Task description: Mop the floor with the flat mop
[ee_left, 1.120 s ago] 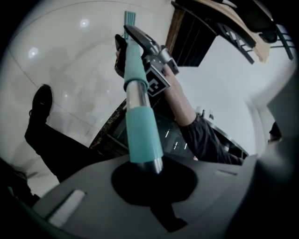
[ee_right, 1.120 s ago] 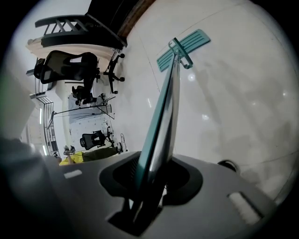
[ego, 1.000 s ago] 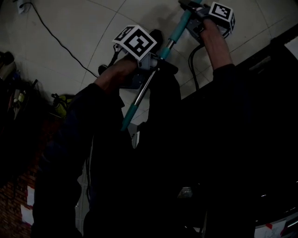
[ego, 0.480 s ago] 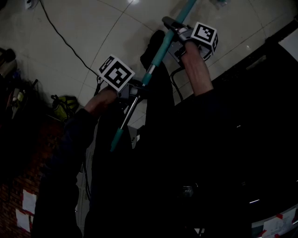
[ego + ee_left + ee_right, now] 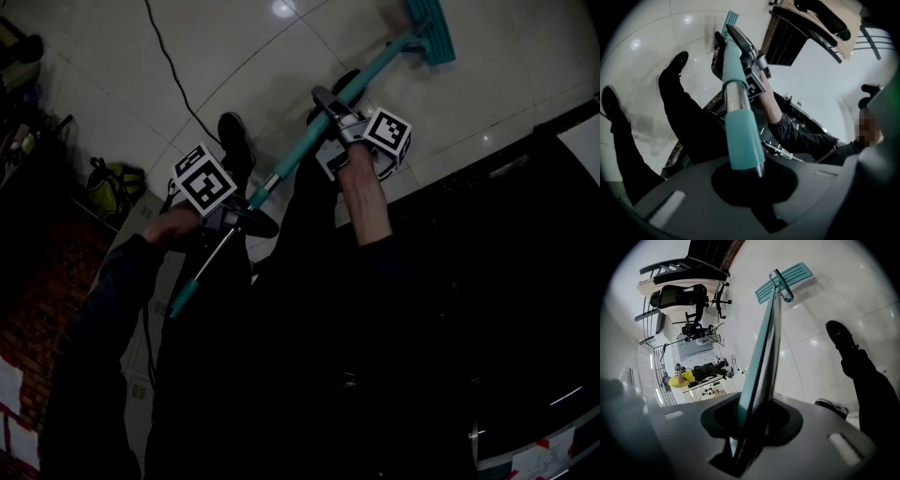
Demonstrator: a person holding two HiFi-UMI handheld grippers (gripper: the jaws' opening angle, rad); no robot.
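Both claws sit lower in the head view than a second ago, and the mop head (image 5: 429,33) now shows beyond the right claw (image 5: 330,111), flat on the floor (image 5: 234,66); stroke likely under way. The left claw (image 5: 246,221) pinches the pole (image 5: 300,155) high up, the right claw lower down. Only the right gripper view shows a person in yellow (image 5: 688,376) far beyond

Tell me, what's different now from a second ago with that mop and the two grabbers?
The mop head has come into the head view, top right, and the left gripper, right gripper and mop pole sit lower in it; the head camera may itself have tilted. Unchanged: both grippers shut on the pole, right one nearer the mop head.
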